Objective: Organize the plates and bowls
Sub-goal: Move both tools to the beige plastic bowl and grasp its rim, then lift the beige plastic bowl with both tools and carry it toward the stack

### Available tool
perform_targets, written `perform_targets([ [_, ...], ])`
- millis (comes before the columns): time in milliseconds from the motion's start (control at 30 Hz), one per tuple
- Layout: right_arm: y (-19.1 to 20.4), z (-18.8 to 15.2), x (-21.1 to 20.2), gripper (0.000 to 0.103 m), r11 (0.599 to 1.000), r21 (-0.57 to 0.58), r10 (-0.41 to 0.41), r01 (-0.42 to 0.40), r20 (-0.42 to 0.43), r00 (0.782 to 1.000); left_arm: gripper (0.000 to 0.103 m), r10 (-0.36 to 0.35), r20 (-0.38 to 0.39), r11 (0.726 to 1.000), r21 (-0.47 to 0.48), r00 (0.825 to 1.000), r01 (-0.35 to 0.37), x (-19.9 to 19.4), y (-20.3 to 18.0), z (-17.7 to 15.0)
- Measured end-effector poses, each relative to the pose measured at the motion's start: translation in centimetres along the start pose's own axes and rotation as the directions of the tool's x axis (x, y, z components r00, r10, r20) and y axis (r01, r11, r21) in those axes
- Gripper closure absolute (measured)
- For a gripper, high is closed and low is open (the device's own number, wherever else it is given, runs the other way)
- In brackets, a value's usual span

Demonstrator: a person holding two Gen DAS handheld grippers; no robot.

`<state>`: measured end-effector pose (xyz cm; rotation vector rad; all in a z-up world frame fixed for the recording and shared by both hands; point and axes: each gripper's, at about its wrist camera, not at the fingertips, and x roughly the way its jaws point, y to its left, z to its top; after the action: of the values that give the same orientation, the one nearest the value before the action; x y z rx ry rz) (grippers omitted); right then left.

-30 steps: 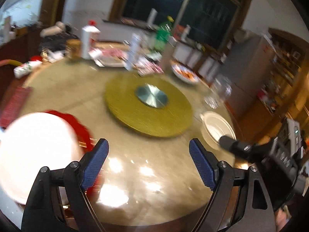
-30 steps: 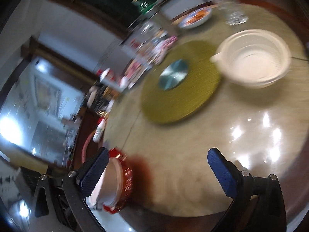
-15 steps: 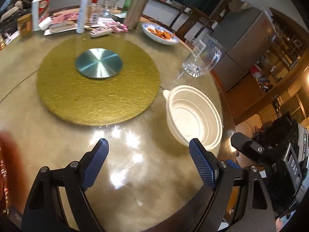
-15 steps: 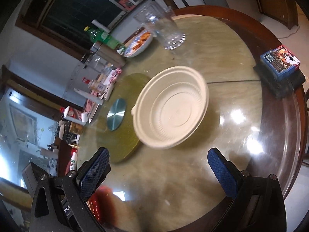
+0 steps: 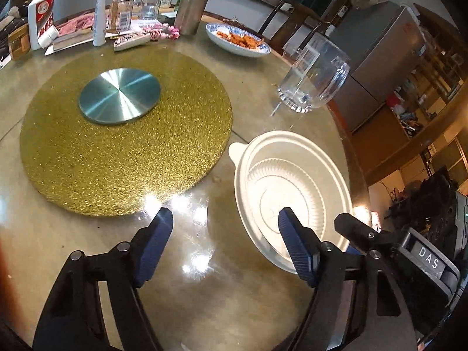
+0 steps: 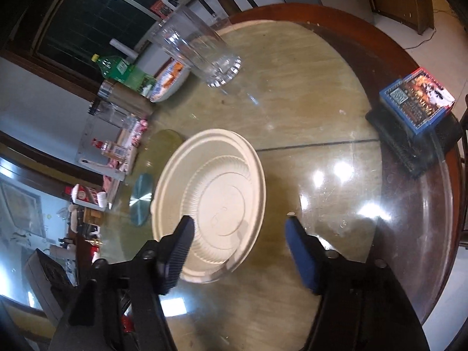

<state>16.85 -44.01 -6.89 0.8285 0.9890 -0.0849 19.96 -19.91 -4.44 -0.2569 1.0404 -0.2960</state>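
Observation:
A white ribbed disposable bowl (image 5: 292, 193) stands empty and upright near the right edge of the round glass-topped table (image 5: 248, 301); it also shows in the right wrist view (image 6: 213, 201). My left gripper (image 5: 225, 234) is open and empty, its right finger over the bowl's near rim. My right gripper (image 6: 238, 234) is open and empty, straddling the bowl's near right rim, left finger over the bowl's inside. The right gripper's body shows in the left wrist view (image 5: 380, 245), just right of the bowl.
A gold turntable (image 5: 125, 134) with a steel disc fills the table's middle. A clear glass mug (image 5: 316, 76) stands behind the bowl, a blue-white dish of food (image 5: 237, 39) farther back. Bottles and packets crowd the far side. A blue box (image 6: 416, 99) sits at the table's right edge.
Both grippers swung from the red-rimmed dish on the left toward the white bowl and closed in on it. Both jaws narrowed somewhat but stay open.

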Motion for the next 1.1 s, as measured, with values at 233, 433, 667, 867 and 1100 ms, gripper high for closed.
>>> perform_targets([
  [233,0.2,-0.4,0.8,0.091,0.998,-0.018,-0.059,0.059,0.001,0.998,0.072,0.015,-0.022,0.998,0.063,1.000,-0.014,1.6,-0.8,-0.4],
  [433,0.9,-3.2,-0.8,0.094,0.996,-0.035,-0.080,0.082,0.050,0.996,0.088,0.030,-0.003,0.988,0.152,1.000,-0.029,0.3,-1.5,-2.1],
  [667,1.3,-7.4,-3.7,0.093,0.998,-0.014,-0.063,0.066,0.149,0.987,0.089,-0.013,0.082,0.975,0.223,0.997,-0.006,-3.3,-1.1,-3.8],
  [867,2.4,-10.6,-4.0,0.091,0.996,-0.012,-0.087,0.092,0.207,0.974,0.091,-0.022,0.113,0.972,0.234,0.993,-0.005,-3.4,0.0,-3.9],
  [1100,4.1,-11.2,-4.4,0.090,0.984,-0.046,-0.154,0.171,0.263,0.952,0.091,-0.049,0.116,0.973,0.231,0.992,0.021,-3.9,0.4,-3.5],
])
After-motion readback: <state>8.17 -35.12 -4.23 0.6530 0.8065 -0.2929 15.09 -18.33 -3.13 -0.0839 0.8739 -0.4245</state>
